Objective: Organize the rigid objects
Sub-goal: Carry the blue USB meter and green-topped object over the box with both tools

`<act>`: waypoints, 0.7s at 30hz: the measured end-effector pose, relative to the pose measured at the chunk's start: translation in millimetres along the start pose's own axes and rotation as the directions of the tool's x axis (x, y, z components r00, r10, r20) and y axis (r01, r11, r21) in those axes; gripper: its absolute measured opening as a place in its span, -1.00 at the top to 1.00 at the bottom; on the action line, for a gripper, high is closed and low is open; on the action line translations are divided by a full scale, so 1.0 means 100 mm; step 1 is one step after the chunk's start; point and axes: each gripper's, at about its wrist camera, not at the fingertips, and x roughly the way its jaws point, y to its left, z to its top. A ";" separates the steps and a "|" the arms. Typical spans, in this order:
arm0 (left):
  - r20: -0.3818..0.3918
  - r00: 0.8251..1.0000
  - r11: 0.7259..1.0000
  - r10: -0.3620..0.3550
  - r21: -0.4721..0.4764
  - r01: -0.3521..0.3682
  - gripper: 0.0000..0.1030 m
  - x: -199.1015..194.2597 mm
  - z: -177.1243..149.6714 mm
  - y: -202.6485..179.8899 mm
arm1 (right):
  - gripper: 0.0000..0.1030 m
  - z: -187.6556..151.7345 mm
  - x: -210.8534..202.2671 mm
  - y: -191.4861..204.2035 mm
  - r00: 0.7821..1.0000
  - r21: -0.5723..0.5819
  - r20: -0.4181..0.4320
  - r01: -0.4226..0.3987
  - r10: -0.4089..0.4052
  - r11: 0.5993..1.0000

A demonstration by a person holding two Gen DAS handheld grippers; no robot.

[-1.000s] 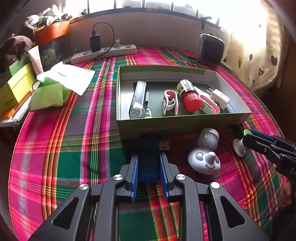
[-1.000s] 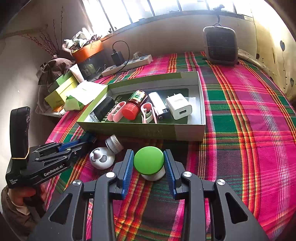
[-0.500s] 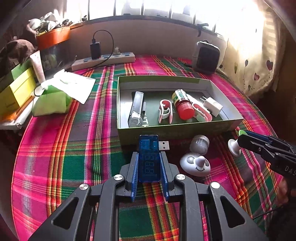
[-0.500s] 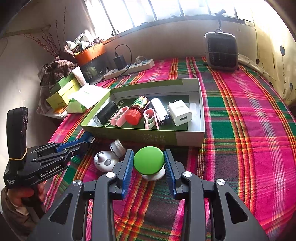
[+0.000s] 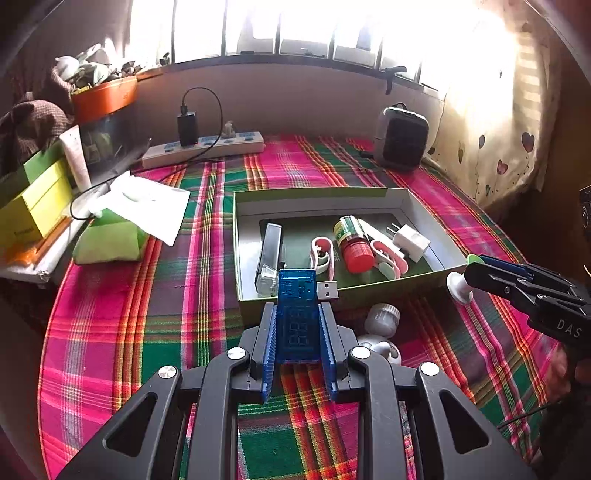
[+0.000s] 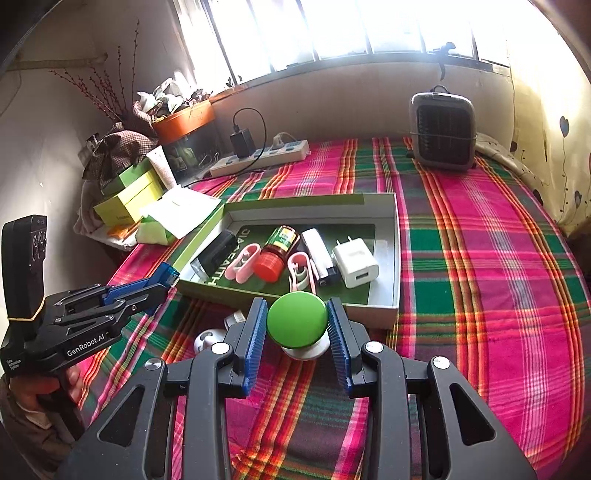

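Left wrist, white figure [image 5: 380, 349] half hidden

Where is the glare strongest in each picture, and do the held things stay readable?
Left wrist view: window and curtain blown white, yet the blue USB meter reads clearly. Right wrist view: window glare again; green knob sharp, edges bent by the fisheye.
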 end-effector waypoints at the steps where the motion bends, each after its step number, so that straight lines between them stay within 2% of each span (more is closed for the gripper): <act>1: 0.003 1.000 1.000 -0.001 0.003 0.001 0.59 0.00 0.02 -0.01 | 0.33 0.02 0.00 0.00 1.000 -0.002 0.004 0.001 -0.001 1.000; 10: 0.013 1.000 1.000 -0.008 0.005 0.008 0.59 0.01 0.13 0.01 | 0.33 0.15 0.02 0.01 1.000 -0.021 0.010 -0.002 0.002 1.000; 21: 0.021 0.999 0.999 -0.043 -0.006 0.043 0.59 0.17 0.39 0.04 | 0.33 0.48 0.13 -0.08 1.000 -0.032 0.028 0.009 -0.008 0.999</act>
